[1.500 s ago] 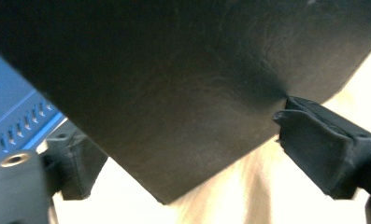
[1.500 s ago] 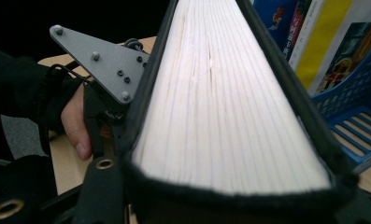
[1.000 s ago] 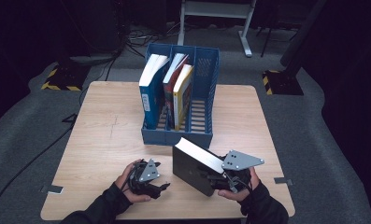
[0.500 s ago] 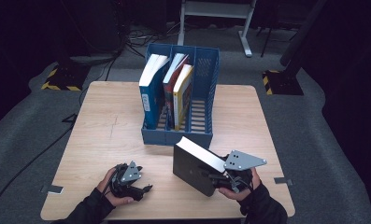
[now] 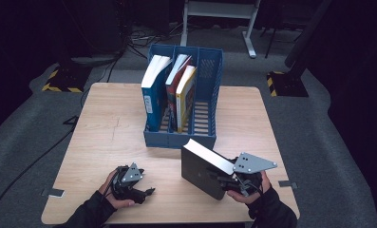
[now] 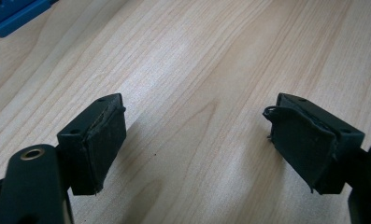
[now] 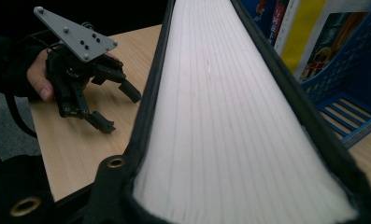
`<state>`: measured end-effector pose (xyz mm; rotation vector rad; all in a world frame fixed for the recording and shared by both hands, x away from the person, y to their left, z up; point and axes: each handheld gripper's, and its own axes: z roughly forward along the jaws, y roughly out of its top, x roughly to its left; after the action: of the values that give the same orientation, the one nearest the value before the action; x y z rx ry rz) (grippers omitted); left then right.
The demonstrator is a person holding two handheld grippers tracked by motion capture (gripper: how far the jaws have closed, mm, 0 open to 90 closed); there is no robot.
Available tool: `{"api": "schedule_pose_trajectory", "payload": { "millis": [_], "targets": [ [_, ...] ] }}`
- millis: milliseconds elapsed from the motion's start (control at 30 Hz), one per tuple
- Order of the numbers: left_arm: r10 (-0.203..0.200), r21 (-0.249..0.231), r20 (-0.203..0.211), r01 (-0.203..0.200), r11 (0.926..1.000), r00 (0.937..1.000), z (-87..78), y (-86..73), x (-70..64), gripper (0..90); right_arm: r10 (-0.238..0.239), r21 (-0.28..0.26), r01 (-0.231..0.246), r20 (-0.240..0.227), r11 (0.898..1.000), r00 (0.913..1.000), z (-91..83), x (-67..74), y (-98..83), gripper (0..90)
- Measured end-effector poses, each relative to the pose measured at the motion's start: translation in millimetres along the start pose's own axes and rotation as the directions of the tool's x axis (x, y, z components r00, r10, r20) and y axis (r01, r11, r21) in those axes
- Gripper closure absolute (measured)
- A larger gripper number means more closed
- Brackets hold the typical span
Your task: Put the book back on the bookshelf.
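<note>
High view first, going left to right: the left tongs (image 5: 137, 186) sit low over the counter (image 5: 110, 133) at about 7 o'clock, in the person's left hand (image 5: 111, 190), jaws spread apart with nothing between them. Left gripper view backs that up, both black pads (image 6: 99, 140) hang over bare wood grain with a wide gap.

Up at 12 o'clock on the counter stands the blue file rack (image 5: 207, 90), with three books upright in its left and middle slots: a blue-covered one (image 5: 150, 99), a red-spined one (image 5: 174, 90) and a yellow-spined one (image 5: 185, 99). The right slot looks bare.

At roughly 5 o'clock, just in front of the rack, the black hardcover book (image 5: 200, 166) stands tilted on its edge, white page block facing up. The right tongs (image 5: 224, 179) are clamped across it, and their jaws have just been closing in on it. Right gripper view looks straight along the page edge (image 7: 230, 116), covers on both sides.
</note>
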<state>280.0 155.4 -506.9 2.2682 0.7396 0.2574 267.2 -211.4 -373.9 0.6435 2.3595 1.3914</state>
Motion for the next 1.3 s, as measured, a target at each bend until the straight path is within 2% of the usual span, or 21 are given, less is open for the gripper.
{"api": "schedule_pose_trajectory", "payload": {
  "millis": [400, 600, 1300],
  "targets": [
    [0.01, 0.004, 0.012, -0.01, 0.9999, 0.9999, 0.9, 0.9, 3.4, 16.5, -0.023, 0.032, 0.022, 0.029, 0.999, 0.9993, -5.2, -1.0, 9.9, 53.7],
    [0.009, 0.004, 0.014, -0.009, 1.0, 0.9999, 1.0, 0.9, 3.5, 16.3, -0.019, 0.032, 0.017, 0.042, 0.999, 0.999, -7.3, -1.4, 12.6, 53.8],
    [0.007, 0.007, 0.007, -0.007, 1.0, 0.9999, 1.4, 1.4, 4.4, 15.2, -0.016, -0.035, 0.02, 0.114, 0.999, 0.9934, -41.8, -7.3, 40.9, 53.8]
  ]
}}
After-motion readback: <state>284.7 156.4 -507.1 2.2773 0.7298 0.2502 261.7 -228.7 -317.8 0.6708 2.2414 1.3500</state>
